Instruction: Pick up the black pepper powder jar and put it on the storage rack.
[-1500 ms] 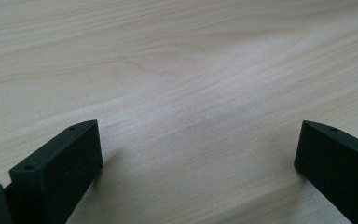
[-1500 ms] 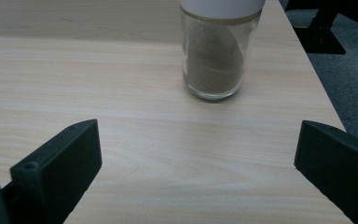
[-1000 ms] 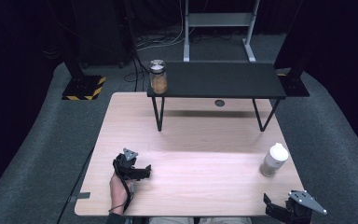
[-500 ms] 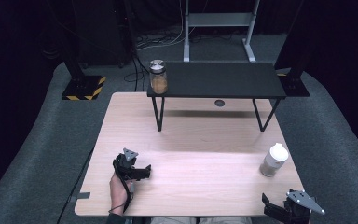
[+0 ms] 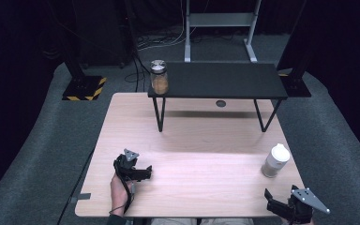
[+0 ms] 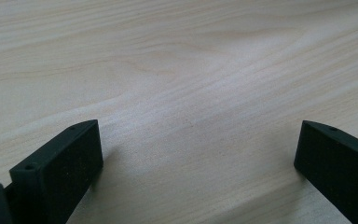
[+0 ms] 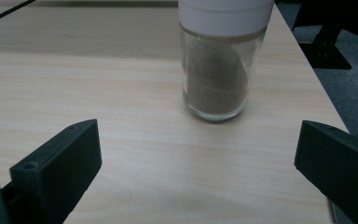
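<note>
The right gripper (image 5: 281, 205) is cut off by the bottom right frame edge in the high view, fingers apart and empty. In its own view the white-lidded jar (image 7: 223, 56) stands ahead, lid cropped at the top. Since a second ago this gripper has edged slightly left. The left gripper (image 5: 138, 172), lower left on the surface (image 5: 206, 140), is unchanged, fingers apart and empty.

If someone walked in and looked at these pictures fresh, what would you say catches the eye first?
Probably the white-capped glass jar of brownish powder standing near the light wooden table's right edge, straight ahead of the open right gripper. Next, the metal-lidded glass jar of orange-brown contents on the left corner of the black raised shelf. The left gripper, also open, rests at the near left.
</note>
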`<act>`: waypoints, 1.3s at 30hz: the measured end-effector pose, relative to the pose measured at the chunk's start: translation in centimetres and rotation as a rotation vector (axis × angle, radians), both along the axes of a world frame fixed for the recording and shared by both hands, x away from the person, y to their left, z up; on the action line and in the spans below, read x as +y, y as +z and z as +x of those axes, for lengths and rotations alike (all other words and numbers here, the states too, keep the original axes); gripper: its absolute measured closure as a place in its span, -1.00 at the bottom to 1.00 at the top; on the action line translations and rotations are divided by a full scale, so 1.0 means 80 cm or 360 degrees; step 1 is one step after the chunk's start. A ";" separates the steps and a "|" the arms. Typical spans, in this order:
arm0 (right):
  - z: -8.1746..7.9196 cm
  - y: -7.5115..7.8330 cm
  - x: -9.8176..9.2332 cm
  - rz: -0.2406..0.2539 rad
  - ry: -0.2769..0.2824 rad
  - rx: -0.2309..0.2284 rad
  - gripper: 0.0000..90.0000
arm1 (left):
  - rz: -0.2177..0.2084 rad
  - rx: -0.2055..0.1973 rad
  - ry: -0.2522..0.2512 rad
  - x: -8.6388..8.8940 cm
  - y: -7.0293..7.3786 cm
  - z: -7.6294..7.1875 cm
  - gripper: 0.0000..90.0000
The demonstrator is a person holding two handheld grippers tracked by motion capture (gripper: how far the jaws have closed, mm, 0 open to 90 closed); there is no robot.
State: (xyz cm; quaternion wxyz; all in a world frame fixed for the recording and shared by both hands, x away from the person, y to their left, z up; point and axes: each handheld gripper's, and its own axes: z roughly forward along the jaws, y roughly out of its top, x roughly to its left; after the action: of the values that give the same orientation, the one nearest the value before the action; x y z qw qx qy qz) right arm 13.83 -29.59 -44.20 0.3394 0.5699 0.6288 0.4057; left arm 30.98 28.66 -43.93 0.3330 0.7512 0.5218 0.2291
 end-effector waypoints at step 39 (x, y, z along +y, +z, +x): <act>0.112 -0.041 -0.009 0.0078 -0.0073 -0.0236 -0.33 | 0.0001 0.0000 0.0000 0.000 0.000 0.000 -0.99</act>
State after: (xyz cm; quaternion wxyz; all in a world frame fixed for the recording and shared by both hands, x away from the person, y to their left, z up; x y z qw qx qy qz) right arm 22.81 -30.29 -47.45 0.3801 0.5607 0.5787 0.4542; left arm 30.98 28.66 -43.93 0.3328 0.7513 0.5218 0.2292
